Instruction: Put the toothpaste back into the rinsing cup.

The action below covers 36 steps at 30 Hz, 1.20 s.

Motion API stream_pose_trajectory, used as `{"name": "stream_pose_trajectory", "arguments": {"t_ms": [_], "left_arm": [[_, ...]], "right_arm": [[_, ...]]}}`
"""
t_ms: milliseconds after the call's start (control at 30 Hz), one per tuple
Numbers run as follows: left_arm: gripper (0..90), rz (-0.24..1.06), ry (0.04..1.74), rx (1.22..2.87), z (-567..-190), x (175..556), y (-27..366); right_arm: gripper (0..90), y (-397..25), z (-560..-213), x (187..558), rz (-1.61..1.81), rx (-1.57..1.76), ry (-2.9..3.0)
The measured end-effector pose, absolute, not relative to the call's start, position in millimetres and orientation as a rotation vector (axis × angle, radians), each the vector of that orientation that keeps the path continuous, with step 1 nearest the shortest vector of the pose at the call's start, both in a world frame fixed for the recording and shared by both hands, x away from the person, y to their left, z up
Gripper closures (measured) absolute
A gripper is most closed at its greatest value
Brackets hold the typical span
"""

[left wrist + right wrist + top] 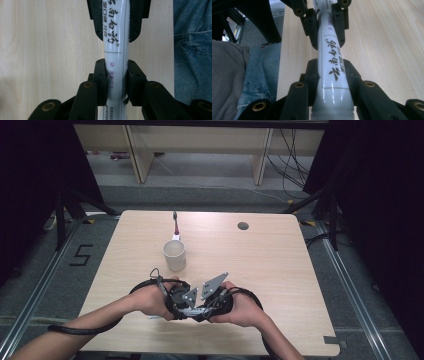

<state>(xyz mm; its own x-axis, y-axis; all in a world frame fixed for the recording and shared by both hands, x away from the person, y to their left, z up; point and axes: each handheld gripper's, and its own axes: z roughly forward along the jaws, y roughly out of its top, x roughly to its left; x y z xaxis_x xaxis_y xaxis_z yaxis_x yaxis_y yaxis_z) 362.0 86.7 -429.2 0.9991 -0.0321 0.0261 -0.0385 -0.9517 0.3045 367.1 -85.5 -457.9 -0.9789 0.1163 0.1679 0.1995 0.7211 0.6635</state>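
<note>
A white tube printed with black characters is clamped by both grippers at once, end to end. In the left gripper view my left gripper is shut on its lower part, and the right gripper grips it farther up. The right gripper view shows the same tube, with my right gripper shut on it and the left gripper beyond. From the high view, both hands hold the left gripper and right gripper tip to tip, low over the table's near middle.
A cream cup stands upright on the wooden table, just beyond the hands. A toothbrush lies behind the cup. A round cable hole sits at the back right. The person's jeans are at the near edge.
</note>
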Motion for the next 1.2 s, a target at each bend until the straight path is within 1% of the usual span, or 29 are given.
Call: {"name": "stream_pose_trajectory", "arguments": {"t_ms": [100,233,267,367,433,467,600,633,667,767,833,867,933,1000,1100,1133,1200], "left_arm": [[71.5,0.028,-0.053,2.831,-429,363,88],[69.1,0.016,0.008,2.811,-430,365,91],[66.4,0.014,0.035,2.804,-431,367,92],[56.9,0.039,0.092,2.779,-428,370,98],[47.6,0.067,0.138,2.739,-425,371,102],[42.7,0.081,0.161,2.716,-423,372,105],[32.2,0.153,0.286,2.577,-418,375,124],[31.2,0.157,0.343,2.523,-418,375,128],[29.8,0.168,0.364,2.506,-417,377,135],[26.5,0.199,0.503,2.375,-419,380,156],[26.0,0.206,0.628,2.259,-426,380,169],[26.1,0.206,0.666,2.233,-428,380,174],[26.2,0.143,0.763,2.138,-439,380,185],[26.2,0.091,0.814,2.073,-449,380,188],[26.0,0.019,0.852,2.012,-460,379,186],[26.2,0.0,0.877,1.968,-463,378,182],[26.8,-0.041,0.875,1.932,-464,380,178]], "right_arm": [[72.5,-85,-457,367,-1.1,-0.26,-2.802],[73.0,-86,-457,366,-1.106,-0.266,-2.809],[73.1,-87,-457,364,-1.091,-0.306,-2.802],[73.3,-89,-459,366,-1.105,-0.291,-2.814],[73.3,-94,-460,367,-1.083,-0.363,-2.796],[73.3,-95,-461,367,-1.095,-0.385,-2.797],[73.4,-108,-463,374,-1.166,-0.422,-2.809],[73.3,-112,-462,373,-1.169,-0.484,-2.799],[73.3,-115,-462,375,-1.197,-0.469,-2.819],[73.4,-125,-457,375,-1.255,-0.55,-2.835],[73.4,-132,-454,374,-1.289,-0.59,-2.838],[73.4,-136,-452,374,-1.335,-0.618,-2.836],[73.4,-141,-448,373,-1.385,-0.684,-2.812],[73.4,-144,-445,374,-1.462,-0.716,-2.819],[73.4,-144,-441,374,-1.554,-0.758,-2.801],[73.3,-143,-440,374,-1.574,-0.759,-2.793],[73.4,-140,-439,374,-1.608,-0.776,-2.788]]}}
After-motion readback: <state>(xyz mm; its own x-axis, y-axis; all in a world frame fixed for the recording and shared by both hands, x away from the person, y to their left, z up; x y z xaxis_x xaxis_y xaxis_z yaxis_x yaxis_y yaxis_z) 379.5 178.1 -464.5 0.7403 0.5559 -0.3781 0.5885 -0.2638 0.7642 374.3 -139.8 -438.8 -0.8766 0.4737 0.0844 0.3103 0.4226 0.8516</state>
